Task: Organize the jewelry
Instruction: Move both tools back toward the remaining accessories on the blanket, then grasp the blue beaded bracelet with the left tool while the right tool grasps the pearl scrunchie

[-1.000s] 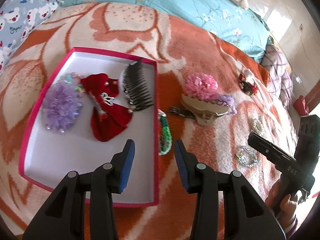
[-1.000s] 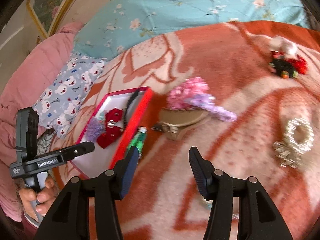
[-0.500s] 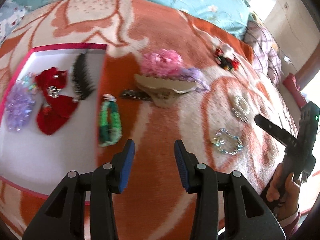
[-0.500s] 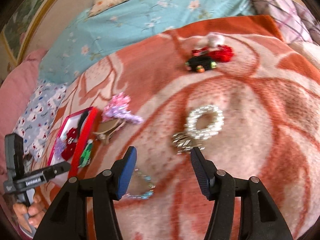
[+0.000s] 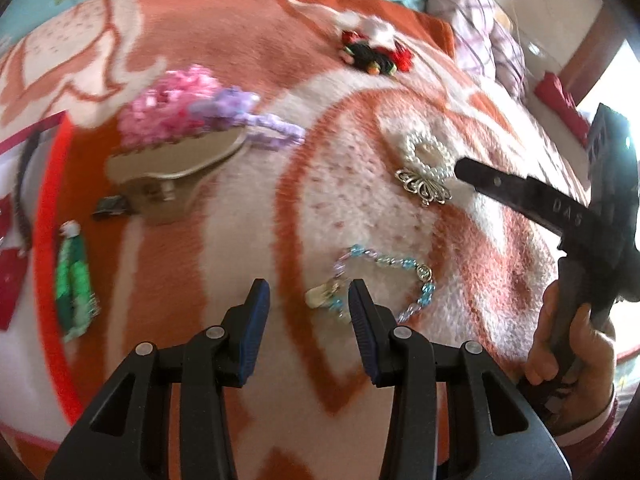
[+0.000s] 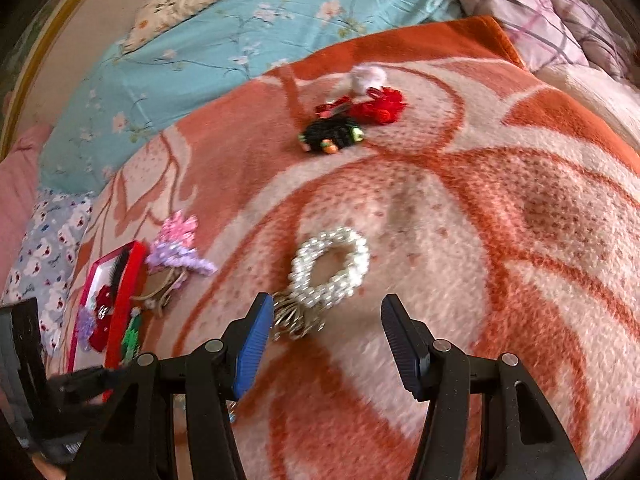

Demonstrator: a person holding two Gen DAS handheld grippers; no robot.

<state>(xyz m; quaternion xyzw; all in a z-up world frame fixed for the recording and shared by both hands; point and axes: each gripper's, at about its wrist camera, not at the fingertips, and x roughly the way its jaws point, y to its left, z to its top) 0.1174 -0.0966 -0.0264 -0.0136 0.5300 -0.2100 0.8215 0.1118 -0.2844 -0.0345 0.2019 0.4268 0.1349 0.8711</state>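
Note:
My left gripper is open and empty, just above a blue bead bracelet on the orange blanket. My right gripper is open and empty, just short of a pearl bracelet with a silver butterfly charm; both show in the left wrist view. The red box at the left holds a black comb, a red bow and a purple flower. A green bracelet lies beside the box.
A beige claw clip with a pink flower and purple scrunchie lies near the box. Red and black hair ties lie farther back. Blue floral bedding and pillows border the blanket.
Both grippers have swung to the right, away from the box. The left now hovers at the blue bead bracelet, the right at the pearl bracelet. Both stay open.

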